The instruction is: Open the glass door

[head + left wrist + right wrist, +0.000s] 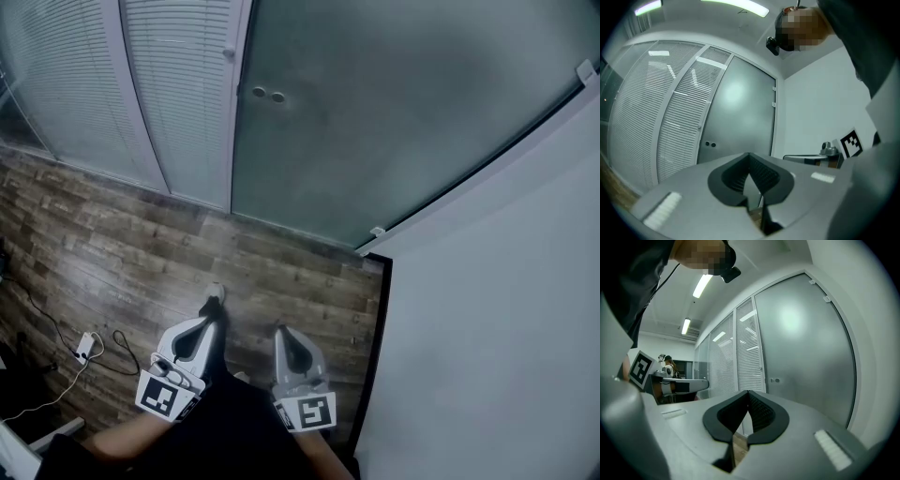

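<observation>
The frosted glass door point(375, 122) stands ahead of me, with two small round fittings point(267, 95) near its left edge. Both grippers are held low over the wooden floor, well short of the door and apart from it. My left gripper point(214, 294) is shut with nothing in it, and my right gripper point(280, 331) beside it is shut and empty too. In the left gripper view the closed jaws point(749, 155) point at the door point(740, 108) and its fittings point(710, 144). The right gripper view shows its closed jaws point(748, 393) facing the door point(806, 348).
Glass panels with white blinds point(141, 84) adjoin the door on the left. A white wall point(506, 319) runs along the right. A cable and a power strip point(84, 347) lie on the wooden floor point(122, 253) at the left. A person point(669, 366) stands far off behind a counter.
</observation>
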Tool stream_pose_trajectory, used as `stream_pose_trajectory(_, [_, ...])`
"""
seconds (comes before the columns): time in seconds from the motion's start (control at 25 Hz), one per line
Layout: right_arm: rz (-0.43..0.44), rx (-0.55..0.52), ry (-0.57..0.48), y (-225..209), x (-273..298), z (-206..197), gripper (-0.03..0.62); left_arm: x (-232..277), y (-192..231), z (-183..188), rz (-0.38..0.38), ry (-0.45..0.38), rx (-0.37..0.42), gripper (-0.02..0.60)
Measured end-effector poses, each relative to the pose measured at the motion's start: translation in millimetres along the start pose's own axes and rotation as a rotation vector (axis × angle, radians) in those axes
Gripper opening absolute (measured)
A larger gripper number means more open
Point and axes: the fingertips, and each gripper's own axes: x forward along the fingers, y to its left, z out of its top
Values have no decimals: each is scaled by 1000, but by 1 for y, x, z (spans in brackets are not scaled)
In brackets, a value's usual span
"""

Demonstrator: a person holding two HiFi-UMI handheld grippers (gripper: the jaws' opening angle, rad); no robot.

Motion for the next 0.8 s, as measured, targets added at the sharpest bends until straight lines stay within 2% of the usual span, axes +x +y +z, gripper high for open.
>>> stream_pose_trajectory(0.12, [-4,-11,20,-19,38,7,2,36,21,3,-11,12,-10,0])
stream_pose_trajectory(0.48, [-2,-64,75,-63,166,36,2,136,110,37,-4,-35,-60,0])
stream_pose_trajectory(0.8, [-9,-78,49,-90,274,58,3,188,193,58,17,-39,-30,0])
